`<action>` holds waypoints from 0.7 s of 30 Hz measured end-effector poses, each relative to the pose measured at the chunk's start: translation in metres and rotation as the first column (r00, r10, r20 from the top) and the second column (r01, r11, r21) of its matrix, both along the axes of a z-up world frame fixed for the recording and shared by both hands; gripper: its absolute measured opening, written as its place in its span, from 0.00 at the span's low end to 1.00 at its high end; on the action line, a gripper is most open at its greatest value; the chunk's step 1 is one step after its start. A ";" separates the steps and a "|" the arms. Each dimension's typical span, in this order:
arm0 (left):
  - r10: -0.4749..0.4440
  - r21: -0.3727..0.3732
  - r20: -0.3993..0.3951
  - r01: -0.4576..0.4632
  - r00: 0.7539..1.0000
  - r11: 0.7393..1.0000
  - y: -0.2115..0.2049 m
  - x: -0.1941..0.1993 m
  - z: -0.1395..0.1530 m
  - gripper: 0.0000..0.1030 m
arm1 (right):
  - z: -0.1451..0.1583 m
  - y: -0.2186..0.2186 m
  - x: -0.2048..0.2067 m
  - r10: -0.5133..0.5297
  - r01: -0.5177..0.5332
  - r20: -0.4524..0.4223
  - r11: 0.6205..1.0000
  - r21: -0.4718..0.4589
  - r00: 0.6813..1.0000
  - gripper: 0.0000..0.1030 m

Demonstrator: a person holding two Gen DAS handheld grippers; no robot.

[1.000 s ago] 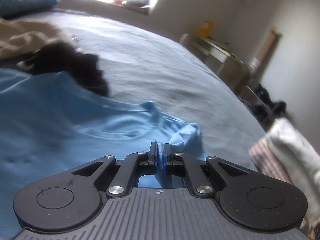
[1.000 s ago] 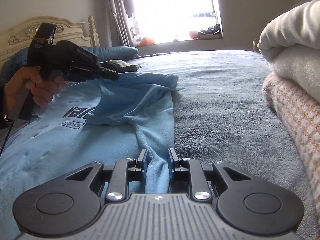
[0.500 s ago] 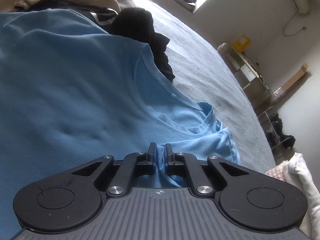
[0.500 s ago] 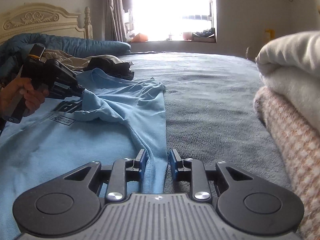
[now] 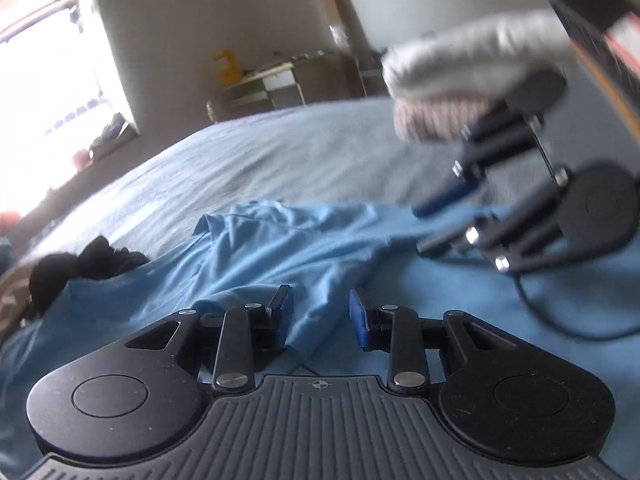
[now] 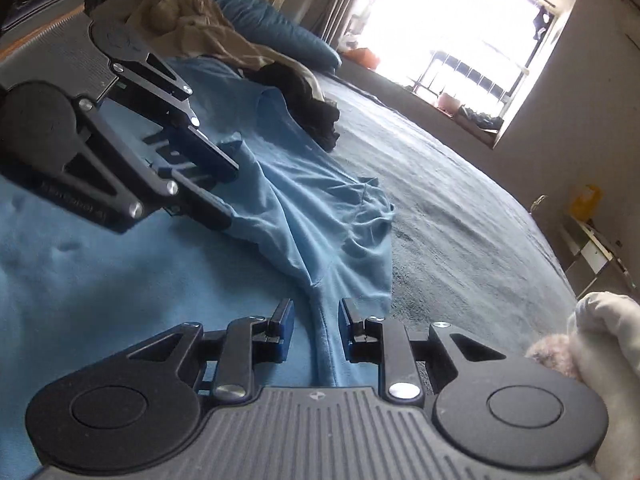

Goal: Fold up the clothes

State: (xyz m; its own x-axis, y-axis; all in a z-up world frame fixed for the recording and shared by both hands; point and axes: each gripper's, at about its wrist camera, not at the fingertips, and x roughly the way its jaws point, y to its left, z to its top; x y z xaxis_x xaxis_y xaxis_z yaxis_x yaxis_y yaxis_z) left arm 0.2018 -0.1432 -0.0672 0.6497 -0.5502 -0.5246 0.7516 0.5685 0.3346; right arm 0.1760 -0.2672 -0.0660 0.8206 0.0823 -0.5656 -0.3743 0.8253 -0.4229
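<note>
Two grippers, left gripper (image 5: 320,316) and right gripper (image 6: 316,330), both spread, over one blue shirt (image 6: 320,208).

A light blue T-shirt (image 6: 320,216) lies spread on the bed, dark lettering on its chest. One sleeve is folded inward over the body in rumpled creases, just ahead of the left tongs (image 5: 320,316). A raised fabric ridge runs between the parted right tongs (image 6: 316,328).

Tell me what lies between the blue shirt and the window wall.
In the right wrist view, only bare grey bedspread stretches from the blue shirt to the wall under the window.
</note>
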 end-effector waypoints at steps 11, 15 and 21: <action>0.031 0.019 -0.081 -0.030 0.996 0.999 -0.008 0.011 0.002 0.03 | -0.002 -0.028 0.003 -0.174 0.167 0.075 0.982 0.084 0.982 0.03; -0.058 -0.028 -0.228 0.053 0.972 0.998 -0.010 0.006 0.007 0.03 | -0.008 -0.037 0.000 -0.200 0.194 0.067 0.978 0.081 0.978 0.04; -0.041 -0.049 -0.288 0.028 0.957 0.998 -0.004 0.010 0.002 0.03 | -0.014 -0.025 -0.010 -0.088 0.089 0.099 0.996 -0.010 0.991 0.21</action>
